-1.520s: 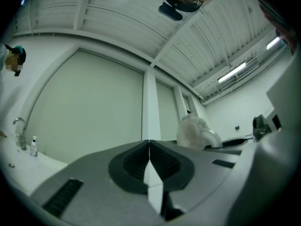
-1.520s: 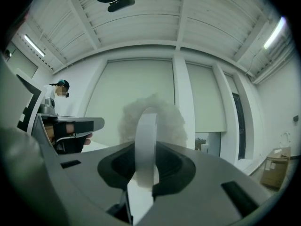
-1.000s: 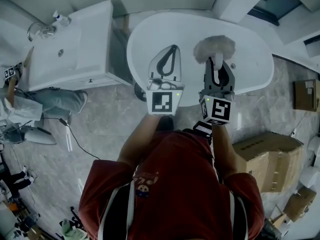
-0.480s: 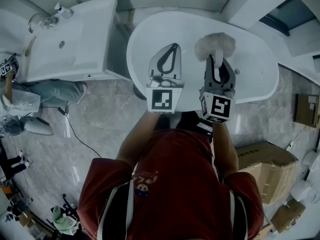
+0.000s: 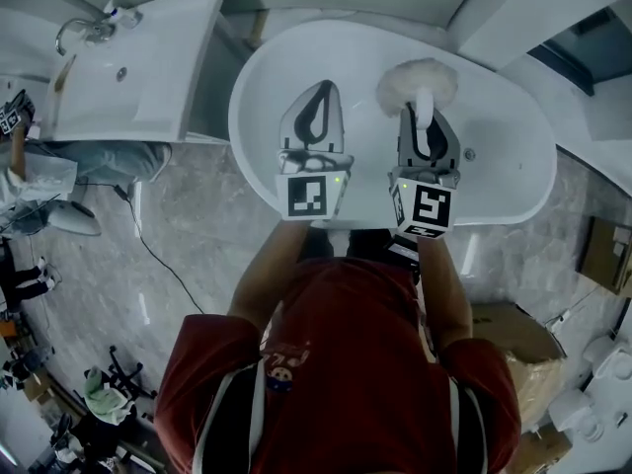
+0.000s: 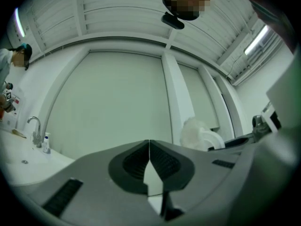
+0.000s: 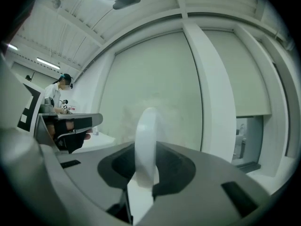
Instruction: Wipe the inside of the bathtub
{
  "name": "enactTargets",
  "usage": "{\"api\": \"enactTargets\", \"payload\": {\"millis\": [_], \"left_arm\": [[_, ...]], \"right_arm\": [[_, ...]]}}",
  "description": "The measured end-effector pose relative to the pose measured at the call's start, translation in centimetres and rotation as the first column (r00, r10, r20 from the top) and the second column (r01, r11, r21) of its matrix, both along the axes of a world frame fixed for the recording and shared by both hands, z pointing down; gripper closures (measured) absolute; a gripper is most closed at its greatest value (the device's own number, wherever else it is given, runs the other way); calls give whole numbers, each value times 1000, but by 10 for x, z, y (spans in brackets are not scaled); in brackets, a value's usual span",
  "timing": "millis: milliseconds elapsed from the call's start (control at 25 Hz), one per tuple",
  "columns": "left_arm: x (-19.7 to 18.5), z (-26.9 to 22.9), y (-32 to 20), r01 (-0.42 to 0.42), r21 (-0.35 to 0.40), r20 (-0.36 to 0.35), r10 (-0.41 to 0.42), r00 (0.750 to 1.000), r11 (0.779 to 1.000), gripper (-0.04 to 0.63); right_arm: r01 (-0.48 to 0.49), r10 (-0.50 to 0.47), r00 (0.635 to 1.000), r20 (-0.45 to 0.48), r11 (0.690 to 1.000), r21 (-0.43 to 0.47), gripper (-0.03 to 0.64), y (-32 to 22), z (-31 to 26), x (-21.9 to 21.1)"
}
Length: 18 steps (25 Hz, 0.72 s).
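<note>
My right claw [image 5: 424,118] is clamped tight on the white handle of a fluffy duster [image 5: 417,80], its head over the bathtub [image 5: 506,156]. My left claw [image 5: 318,95] hangs just beside it, pinched together on nothing.

Bathtub [image 5: 513,136]: white, oval, smooth and bare inside, long axis running left to right. Round fitting [image 5: 470,153] on its floor toward the right end.

Wiper [image 5: 417,82]: fluffy off-white head on a flat white handle [image 7: 146,145]. Handle pinched edge-on in the right claw [image 5: 423,117]. Head sticks out past the tips, over the tub's far inner side. Contact with the tub cannot be told.
</note>
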<state>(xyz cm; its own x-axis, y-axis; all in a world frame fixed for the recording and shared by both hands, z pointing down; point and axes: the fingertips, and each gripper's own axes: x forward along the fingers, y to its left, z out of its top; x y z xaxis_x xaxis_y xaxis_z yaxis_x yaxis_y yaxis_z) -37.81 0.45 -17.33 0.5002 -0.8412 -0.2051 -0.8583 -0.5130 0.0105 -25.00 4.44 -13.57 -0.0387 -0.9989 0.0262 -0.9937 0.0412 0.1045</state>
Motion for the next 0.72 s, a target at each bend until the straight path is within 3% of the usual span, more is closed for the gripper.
{"api": "enactTargets", "payload": {"millis": [400, 720], "left_arm": [[38, 38, -25, 81, -8, 30, -81, 996, 997, 580], [2, 91, -66, 69, -61, 30, -67, 997, 996, 579]], "right_arm": [[109, -107, 994, 32, 992, -61, 526, -35, 58, 32], [107, -105, 994, 20, 985, -134, 526, -76, 116, -11]]}}
